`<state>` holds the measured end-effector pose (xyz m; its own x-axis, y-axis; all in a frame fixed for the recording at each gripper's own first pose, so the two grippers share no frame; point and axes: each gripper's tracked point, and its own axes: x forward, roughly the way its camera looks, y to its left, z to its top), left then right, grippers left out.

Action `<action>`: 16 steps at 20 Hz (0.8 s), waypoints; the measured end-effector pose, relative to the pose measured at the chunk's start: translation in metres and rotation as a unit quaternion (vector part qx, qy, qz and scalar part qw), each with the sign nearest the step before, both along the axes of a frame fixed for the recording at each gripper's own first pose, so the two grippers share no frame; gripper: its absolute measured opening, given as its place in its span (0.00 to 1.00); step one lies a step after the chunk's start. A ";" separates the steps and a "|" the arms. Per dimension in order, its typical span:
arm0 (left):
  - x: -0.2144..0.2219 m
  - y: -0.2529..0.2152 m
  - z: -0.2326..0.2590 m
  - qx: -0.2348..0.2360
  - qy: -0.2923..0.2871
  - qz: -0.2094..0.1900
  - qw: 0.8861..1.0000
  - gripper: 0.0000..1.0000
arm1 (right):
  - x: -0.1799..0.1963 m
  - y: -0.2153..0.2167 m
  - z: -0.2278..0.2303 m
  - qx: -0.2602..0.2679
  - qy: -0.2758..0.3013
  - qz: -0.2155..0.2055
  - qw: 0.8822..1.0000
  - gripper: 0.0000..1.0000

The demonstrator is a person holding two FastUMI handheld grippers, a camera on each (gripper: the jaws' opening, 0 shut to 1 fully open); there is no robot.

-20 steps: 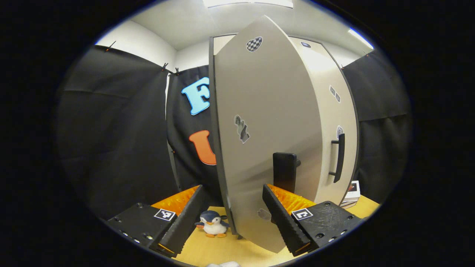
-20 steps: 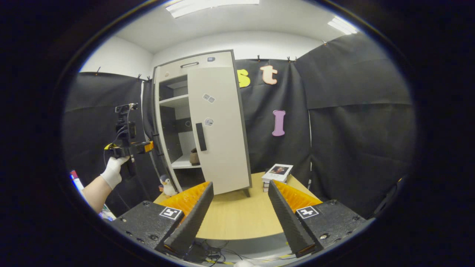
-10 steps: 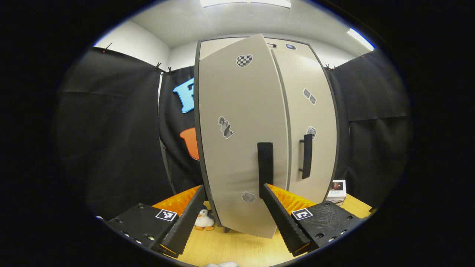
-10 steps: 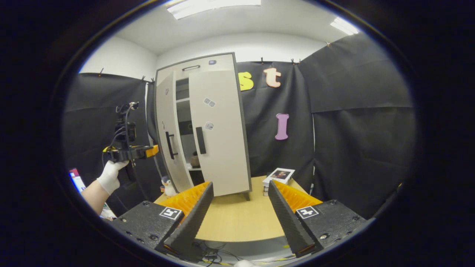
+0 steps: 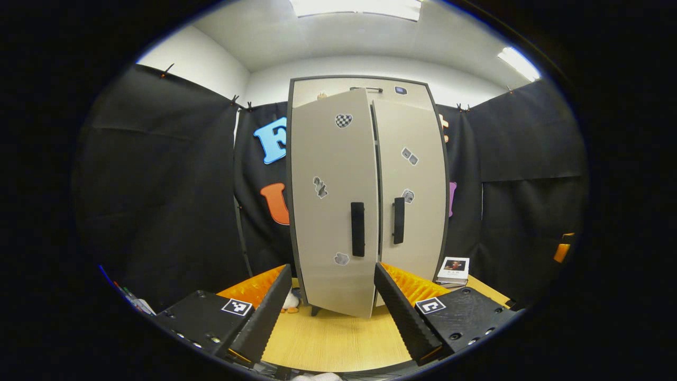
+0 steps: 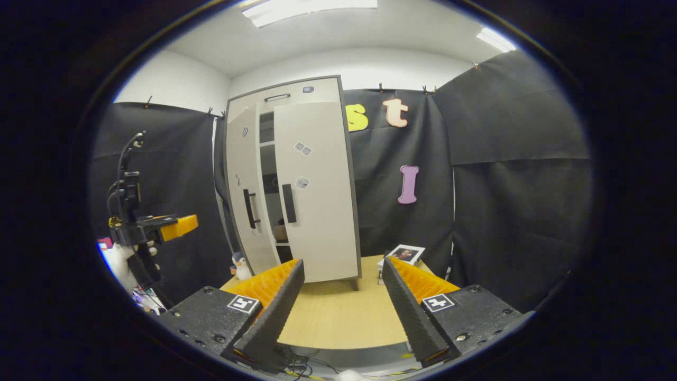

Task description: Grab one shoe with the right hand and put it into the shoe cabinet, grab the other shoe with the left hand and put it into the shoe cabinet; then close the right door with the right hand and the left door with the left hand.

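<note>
**A:** Both grippers have their fingers spread with nothing between them. The left gripper (image 5: 332, 312) hangs in front of the cabinet (image 5: 365, 196) without touching it, and the right gripper (image 6: 338, 312) sits well back over the table (image 6: 338, 317).

**B:** Where are the shoes?

**A:** Inside, I'd guess. There's a dark lump that could be a shoe (image 6: 281, 232) on a shelf, seen through the gap. Too small to be sure.

**B:** Doors?

**A:** Right door (image 6: 317, 196) looks shut. Left door (image 5: 330, 211) isn't flush, its handle edge stands out from the frame.

**B:** Risk?

**A:** It stays ajar if nobody gives it another push. Push too hard near the handle (image 5: 357, 229) and it could bounce back, or a finger could snag there.
</note>
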<state>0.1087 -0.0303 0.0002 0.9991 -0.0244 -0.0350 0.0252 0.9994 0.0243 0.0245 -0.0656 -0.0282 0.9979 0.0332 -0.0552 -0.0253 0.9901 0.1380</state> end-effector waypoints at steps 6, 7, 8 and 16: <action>-0.065 -0.005 -0.005 0.013 -0.002 0.021 1.000 0.96 | -0.004 -0.004 0.000 0.002 -0.001 0.006 1.000 0.97; -0.074 -0.008 -0.007 0.015 -0.003 0.020 1.000 0.96 | -0.005 -0.005 0.001 0.002 -0.003 0.004 1.000 0.97; -0.083 -0.013 -0.009 0.017 -0.002 0.020 1.000 0.96 | -0.006 -0.007 0.002 0.000 -0.004 0.003 1.000 0.97; -0.124 -0.036 -0.012 0.003 0.008 0.021 1.000 0.96 | -0.023 -0.006 -0.004 -0.014 -0.007 0.018 1.000 0.97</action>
